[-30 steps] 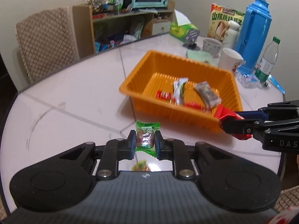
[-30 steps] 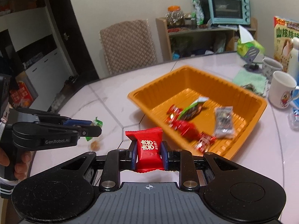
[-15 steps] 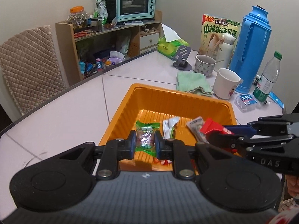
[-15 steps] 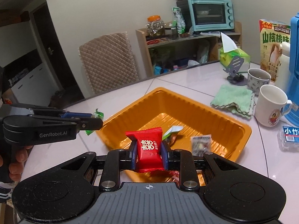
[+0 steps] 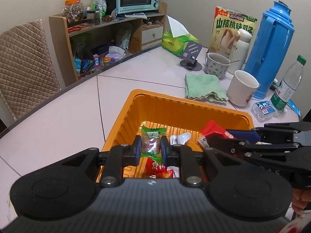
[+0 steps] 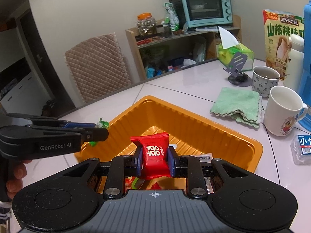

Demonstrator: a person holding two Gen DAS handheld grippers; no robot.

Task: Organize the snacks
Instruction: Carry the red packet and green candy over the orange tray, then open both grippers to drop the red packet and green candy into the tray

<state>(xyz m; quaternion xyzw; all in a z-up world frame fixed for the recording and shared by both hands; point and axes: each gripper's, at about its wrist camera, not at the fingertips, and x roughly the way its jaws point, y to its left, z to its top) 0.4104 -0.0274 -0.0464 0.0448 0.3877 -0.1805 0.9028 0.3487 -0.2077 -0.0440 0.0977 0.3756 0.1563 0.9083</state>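
My left gripper (image 5: 150,148) is shut on a green-wrapped candy (image 5: 151,143) and holds it over the near edge of the orange tray (image 5: 186,104). My right gripper (image 6: 155,156) is shut on a red snack packet (image 6: 154,151) and holds it above the orange tray (image 6: 186,120). Several wrapped snacks (image 5: 159,169) lie on the tray floor below. The right gripper shows at the right of the left wrist view (image 5: 219,135). The left gripper shows at the left of the right wrist view (image 6: 101,129).
Beyond the tray lie a green cloth (image 5: 204,85), two mugs (image 5: 243,87), a blue thermos (image 5: 270,46), a water bottle (image 5: 289,85), a tissue box (image 5: 176,42) and a snack bag (image 5: 233,25). A chair (image 6: 97,68) and a shelf (image 6: 175,52) stand behind the table.
Both grippers have moved forward from the table's near side to above the orange tray, each still holding its snack.
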